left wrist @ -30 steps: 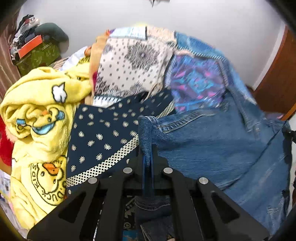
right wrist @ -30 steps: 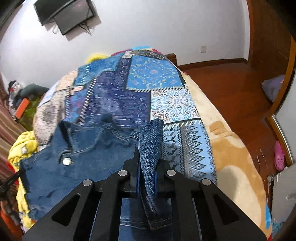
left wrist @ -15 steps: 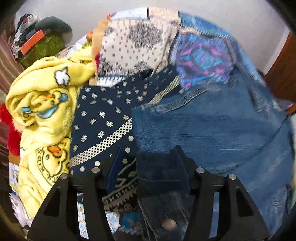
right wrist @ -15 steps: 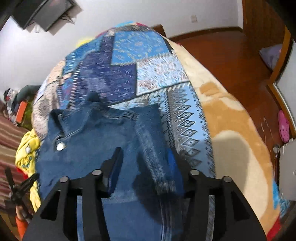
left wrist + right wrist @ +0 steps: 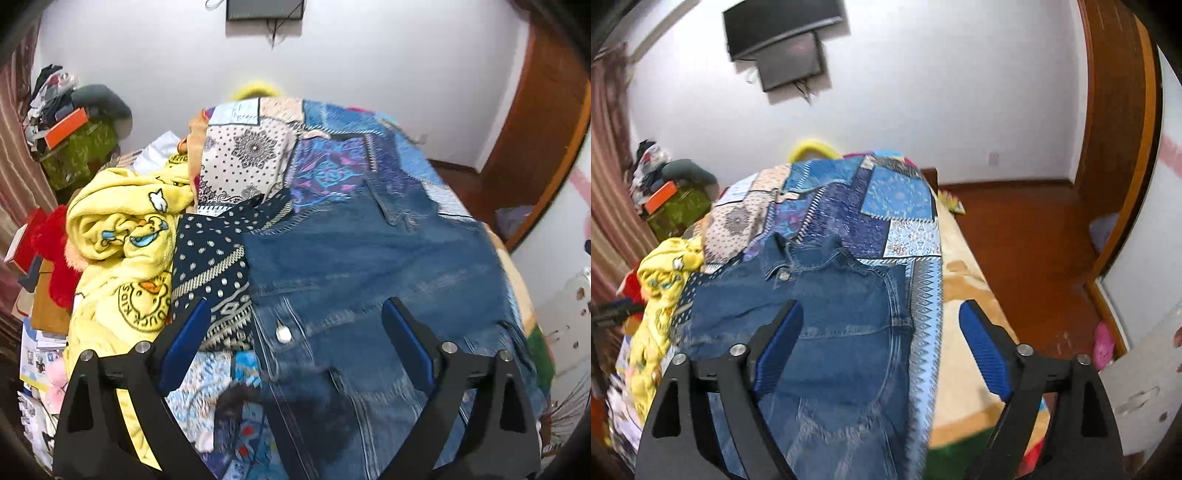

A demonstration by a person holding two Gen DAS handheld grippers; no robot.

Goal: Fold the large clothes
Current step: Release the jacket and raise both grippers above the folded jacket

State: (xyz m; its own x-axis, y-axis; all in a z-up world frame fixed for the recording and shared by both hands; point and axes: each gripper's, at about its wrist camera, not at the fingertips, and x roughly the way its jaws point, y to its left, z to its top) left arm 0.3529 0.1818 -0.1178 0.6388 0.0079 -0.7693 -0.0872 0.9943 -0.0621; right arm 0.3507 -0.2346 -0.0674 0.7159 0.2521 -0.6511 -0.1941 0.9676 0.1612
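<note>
- The left gripper (image 5: 295, 332) has its jaws spread wide and opening further; nothing is pinched, and the blue pads stand clear above the cloth.
- The right gripper (image 5: 879, 339) is the same: jaws wide, opening, empty, with only fabric lying below the gap.
- Under both sits the denim jacket (image 5: 369, 266), spread flat on the patchwork bedspread (image 5: 897, 192) of the bed. It lies ahead of and beneath each pair of jaws, collar end away from the cameras, so its long axis runs away from the person.
- In the left wrist view a metal button (image 5: 283, 334) shows just beneath the gap; the jacket's left edge borders a dotted navy cloth (image 5: 210, 251) and a yellow duck blanket (image 5: 122, 236).
- In the right wrist view the jacket's right edge falls between the jaws, so each hand seems nearest its own side.
- Both grippers tilt steeply downward, hovering above the jacket rather than touching it.
- Judging by this, a next fold would need fresh grips along the side edges.
</note>
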